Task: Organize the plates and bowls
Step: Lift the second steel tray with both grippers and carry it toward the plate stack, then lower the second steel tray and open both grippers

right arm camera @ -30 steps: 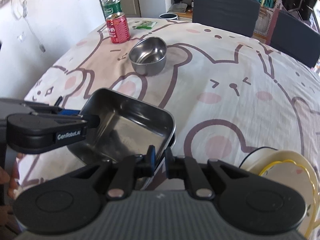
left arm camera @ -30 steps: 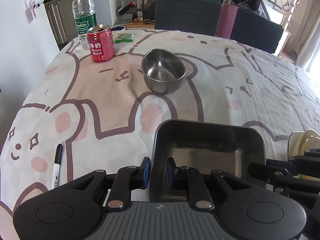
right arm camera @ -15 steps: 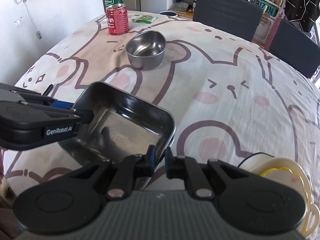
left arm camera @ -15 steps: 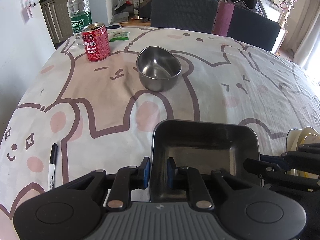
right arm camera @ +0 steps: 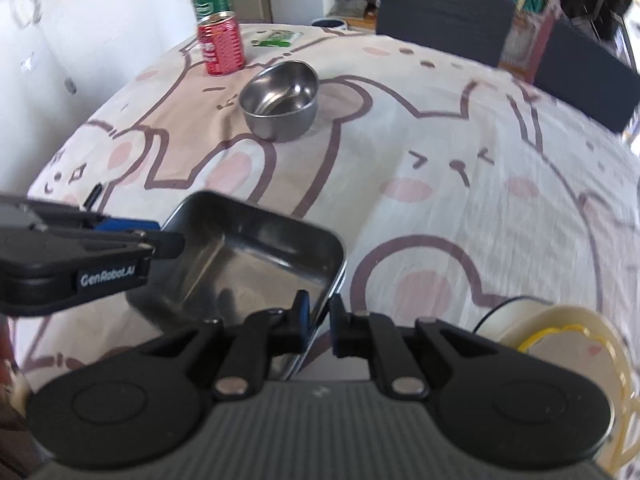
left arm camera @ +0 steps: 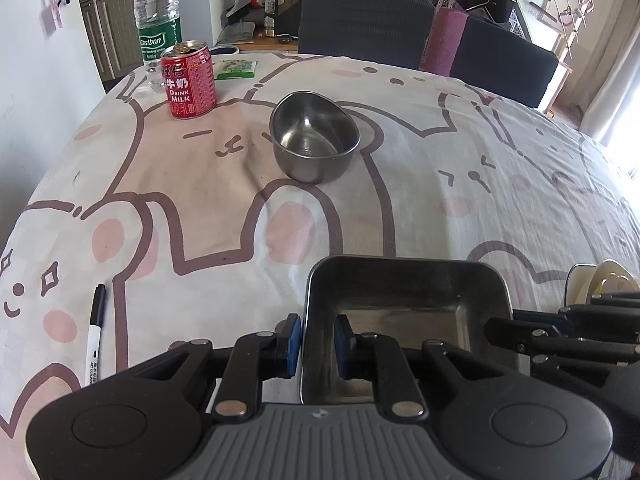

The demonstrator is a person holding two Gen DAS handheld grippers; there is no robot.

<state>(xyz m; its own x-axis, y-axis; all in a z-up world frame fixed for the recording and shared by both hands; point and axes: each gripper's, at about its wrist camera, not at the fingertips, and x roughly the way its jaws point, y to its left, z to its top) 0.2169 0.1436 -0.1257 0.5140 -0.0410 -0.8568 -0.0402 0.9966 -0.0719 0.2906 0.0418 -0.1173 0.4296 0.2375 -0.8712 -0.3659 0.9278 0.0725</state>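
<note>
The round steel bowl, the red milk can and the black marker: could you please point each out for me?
round steel bowl (left arm camera: pixel 314 142), left wrist view, on its inner bottom.
red milk can (left arm camera: pixel 189 82), left wrist view, on its printed side.
black marker (left arm camera: pixel 95 330), left wrist view, mid-barrel.

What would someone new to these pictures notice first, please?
The square steel tray at the near edge, gripped on opposite rims by the left gripper and right gripper. Beyond it, a steel bowl stands alone mid-table on the bear-print cloth. At the far left corner stand a red can and a bottle.
</note>
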